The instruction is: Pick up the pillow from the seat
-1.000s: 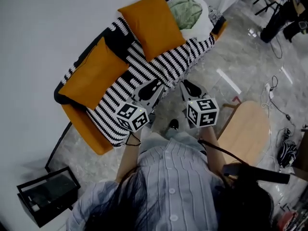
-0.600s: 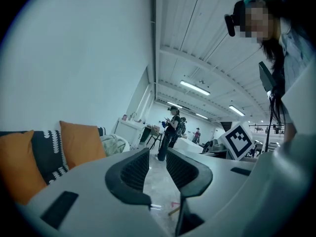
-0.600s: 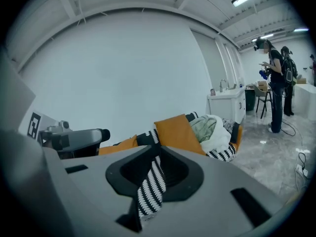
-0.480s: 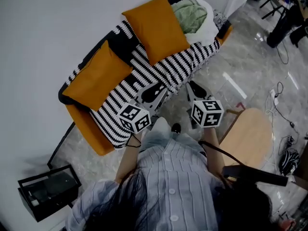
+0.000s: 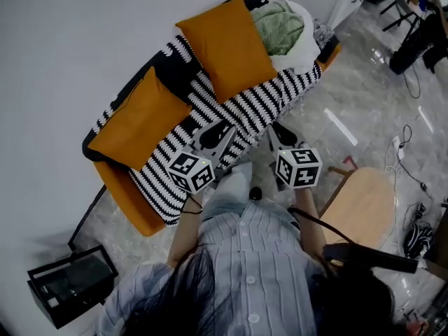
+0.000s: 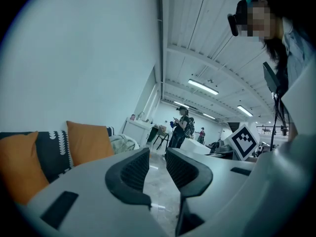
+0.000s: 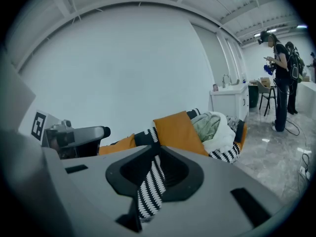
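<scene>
Two orange pillows lean on a sofa under a black-and-white striped cover (image 5: 231, 110): one at the left (image 5: 140, 117), one further right (image 5: 227, 47). My left gripper (image 5: 218, 133) is at the cover's front edge, below and between the pillows, jaws together and empty. My right gripper (image 5: 278, 131) hangs over the floor just off the sofa's front, also shut and empty. The left gripper view has my left gripper (image 6: 157, 157) pointing along the sofa, both pillows (image 6: 89, 142) to its left. The right gripper view has my right gripper (image 7: 157, 154) facing the striped seat, with the right pillow (image 7: 177, 132) behind it.
A green and white blanket (image 5: 280, 23) is heaped at the sofa's right end. A wooden chair (image 5: 357, 198) stands close on my right, a black box (image 5: 70, 282) on the floor at lower left. Cables (image 5: 406, 138) lie on the marble floor. People (image 6: 181, 127) stand far off.
Both grippers have moved a little closer to the sofa's front edge, with the left now over the striped cover. Their jaws look the same.
</scene>
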### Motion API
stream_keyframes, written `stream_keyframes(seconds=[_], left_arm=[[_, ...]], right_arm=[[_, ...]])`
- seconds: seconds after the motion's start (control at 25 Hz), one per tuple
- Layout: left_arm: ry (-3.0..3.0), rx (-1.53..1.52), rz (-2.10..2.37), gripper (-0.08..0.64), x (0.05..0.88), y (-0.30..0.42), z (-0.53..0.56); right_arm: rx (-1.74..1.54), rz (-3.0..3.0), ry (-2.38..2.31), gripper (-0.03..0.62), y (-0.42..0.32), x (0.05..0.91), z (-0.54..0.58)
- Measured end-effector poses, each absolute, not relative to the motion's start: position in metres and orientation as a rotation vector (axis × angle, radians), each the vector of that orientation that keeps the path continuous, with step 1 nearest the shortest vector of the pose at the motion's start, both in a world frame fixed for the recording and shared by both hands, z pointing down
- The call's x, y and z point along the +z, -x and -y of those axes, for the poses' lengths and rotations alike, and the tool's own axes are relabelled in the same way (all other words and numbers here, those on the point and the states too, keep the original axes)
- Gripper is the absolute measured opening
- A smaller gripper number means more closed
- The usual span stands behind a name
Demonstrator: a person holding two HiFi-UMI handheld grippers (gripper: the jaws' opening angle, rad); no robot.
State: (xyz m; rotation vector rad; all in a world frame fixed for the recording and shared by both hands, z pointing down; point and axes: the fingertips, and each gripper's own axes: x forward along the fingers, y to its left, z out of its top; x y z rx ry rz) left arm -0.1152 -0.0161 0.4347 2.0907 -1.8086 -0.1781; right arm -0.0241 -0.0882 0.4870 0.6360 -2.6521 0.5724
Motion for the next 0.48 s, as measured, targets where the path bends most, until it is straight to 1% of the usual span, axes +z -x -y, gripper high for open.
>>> stream_keyframes(seconds=[0.24, 0.48], left_arm=[[-2.057, -0.193, 1.811, 0.103, 0.445, 0.163, 0.062], [-2.02, -0.08, 1.856, 0.103, 0.462, 0.236, 0.1]], right_arm=[[0.574, 2.607, -0.68, 0.058, 0.049, 0.494, 0.14], [0.577, 2.569, -0.715, 0.058, 0.089, 0.496, 0.191]])
